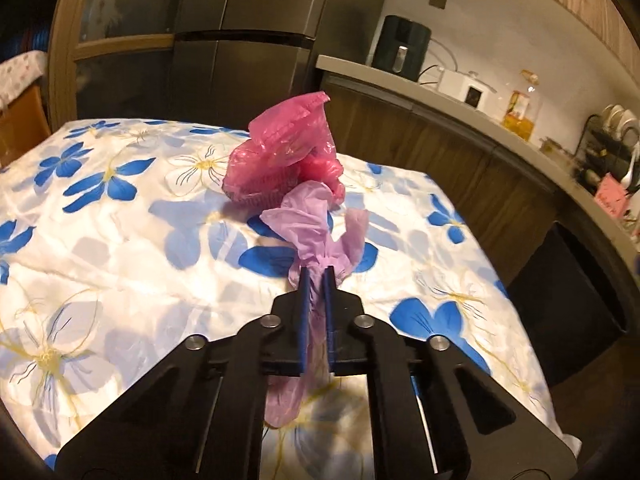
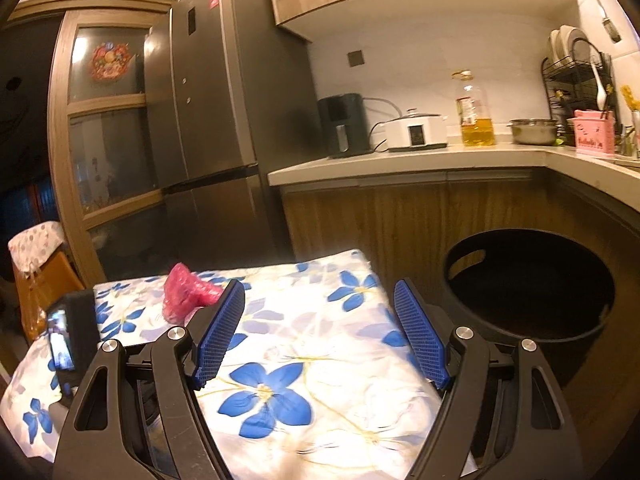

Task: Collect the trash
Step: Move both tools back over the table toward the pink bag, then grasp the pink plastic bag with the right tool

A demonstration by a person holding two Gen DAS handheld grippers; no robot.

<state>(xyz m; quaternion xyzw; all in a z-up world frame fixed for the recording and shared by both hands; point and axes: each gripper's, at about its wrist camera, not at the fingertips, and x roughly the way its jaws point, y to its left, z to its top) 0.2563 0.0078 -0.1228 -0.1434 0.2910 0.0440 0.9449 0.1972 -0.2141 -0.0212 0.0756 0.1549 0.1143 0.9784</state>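
In the left wrist view my left gripper point(image 1: 317, 271) is shut on a crumpled lilac plastic bag point(image 1: 310, 232), which sticks out past the blue pads and hangs below them. Just beyond it a crumpled pink plastic bag point(image 1: 282, 154) lies on the flowered tablecloth point(image 1: 120, 240). In the right wrist view my right gripper point(image 2: 320, 292) stands open over the tablecloth point(image 2: 320, 344) with nothing between its blue pads point(image 2: 222, 332). The pink bag point(image 2: 186, 294) lies to the left of its left finger. A black round bin point(image 2: 532, 292) stands on the floor right of the table.
A dark fridge point(image 2: 216, 92) stands behind the table. The kitchen counter point(image 2: 400, 162) carries a black appliance, a white cooker, an oil bottle point(image 2: 476, 112) and a dish rack. The other gripper's camera body point(image 2: 74, 336) shows at the left. A chair point(image 2: 40, 276) stands at the far left.
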